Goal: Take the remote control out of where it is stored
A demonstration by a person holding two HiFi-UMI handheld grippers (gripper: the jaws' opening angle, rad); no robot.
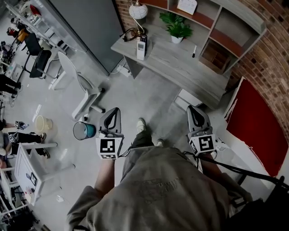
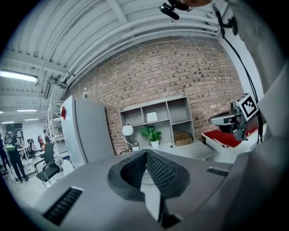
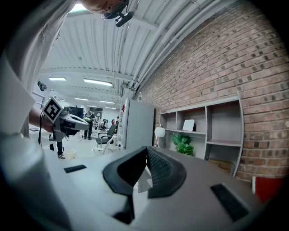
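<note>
Shows remote control (image 1: 142,47) on tabletop (image 1: 180,67), upper centre of head view, hidden from right gripper view; finds left gripper (image 2: 146,152) and right gripper (image 3: 146,149) fingers pressed together, empty.

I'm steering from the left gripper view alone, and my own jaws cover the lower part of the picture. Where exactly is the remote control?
Observer: The head view shows the remote control on the desk beside the lamp, at the end nearer the left gripper.
Operator: Is anything on the floor near me?
Observer: A blue bin sits just to the left of your gripper.
Operator: Is the other gripper free?
Observer: Yes, the right gripper is shut with nothing between its jaws.
</note>
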